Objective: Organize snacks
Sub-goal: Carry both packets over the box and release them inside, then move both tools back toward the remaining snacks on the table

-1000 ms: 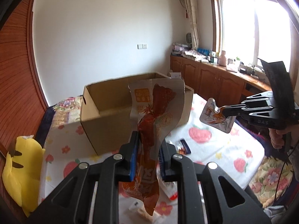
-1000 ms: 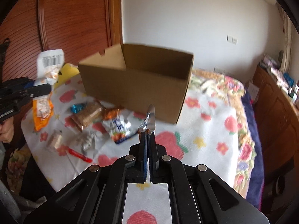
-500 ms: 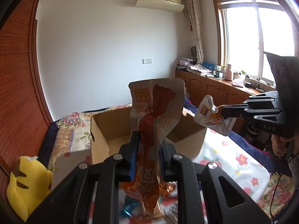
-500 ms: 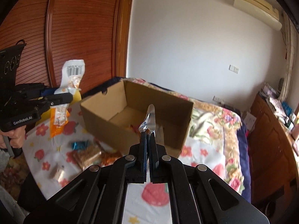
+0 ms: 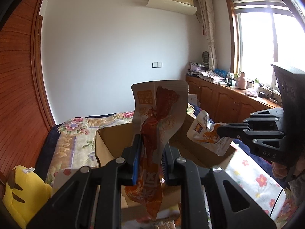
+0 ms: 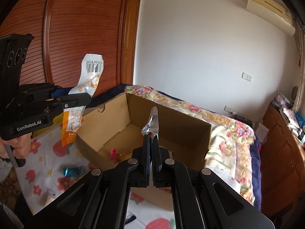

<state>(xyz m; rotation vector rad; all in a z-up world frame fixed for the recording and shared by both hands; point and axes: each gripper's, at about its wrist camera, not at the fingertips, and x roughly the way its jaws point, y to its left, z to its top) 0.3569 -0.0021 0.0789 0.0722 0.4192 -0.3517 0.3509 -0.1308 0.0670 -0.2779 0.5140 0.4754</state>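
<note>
- Snacks held aloft in both tools, one pack apiece, presumably so that each can be dropped straight into the cardboard box [image 6: 171, 126] instead of being slid over its wall.
- Left gripper [image 5: 150, 158] pinching the orange pouch [image 5: 158, 118] near its middle, upper half standing above the fingers, lower half drooping; gripped there, most likely, to stop the long pack from flopping to one side.
- Right gripper [image 6: 151, 145] pressed together on the white pouch [image 5: 207, 135], seen edge-on in the right wrist view, so only a thin foil sliver pokes past the tips.
- Both packs hovering over or just beside the open box; white pouch seemingly above the interior, orange pouch nearer the front-left corner, exact overlap hard to judge.
- Box sitting on the floral cloth [image 6: 43, 152], top open, a pink item [image 6: 112, 151] already on its floor.
- More wrapped snacks, among them a blue packet [image 6: 71, 171], lying on the cloth outside the box, hence sorting judged only partway done.
</note>
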